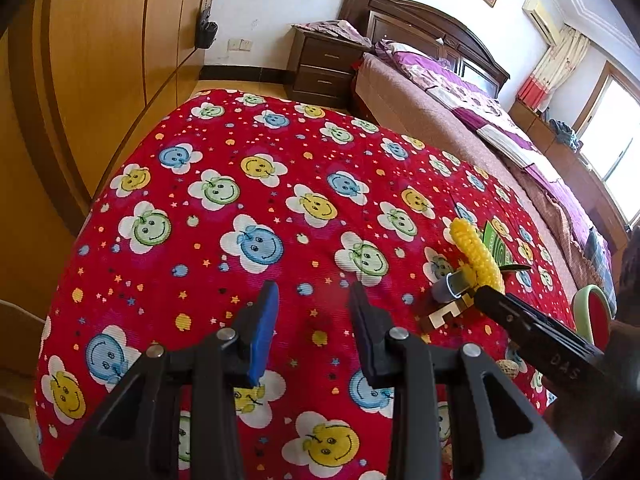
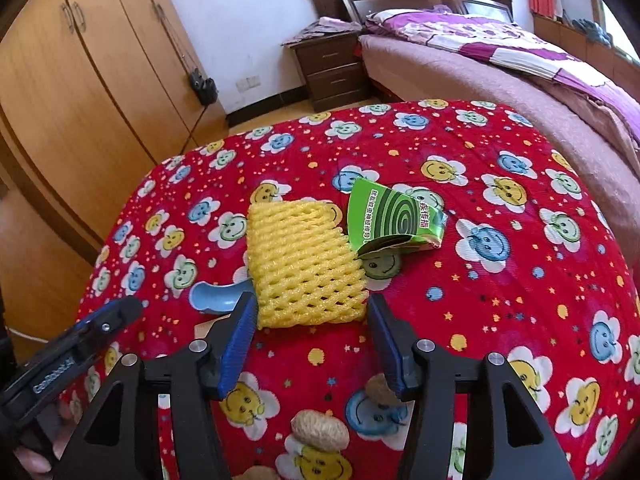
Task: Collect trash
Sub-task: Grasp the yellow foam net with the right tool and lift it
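While my right gripper (image 2: 312,332) stands with jaws apart just short of the yellow foam net sleeve (image 2: 302,264), nothing is collected yet: sleeve, torn green cardboard box (image 2: 394,218) and peanut shells (image 2: 320,430) lie mid-tablecloth (image 2: 520,320). Only the left view shows my left gripper (image 1: 314,320) empty, jaws apart.

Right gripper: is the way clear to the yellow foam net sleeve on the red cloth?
Probably yes. The right gripper stands open with the yellow foam net sleeve just ahead of its fingertips, nothing between; the green cardboard piece lies beyond.
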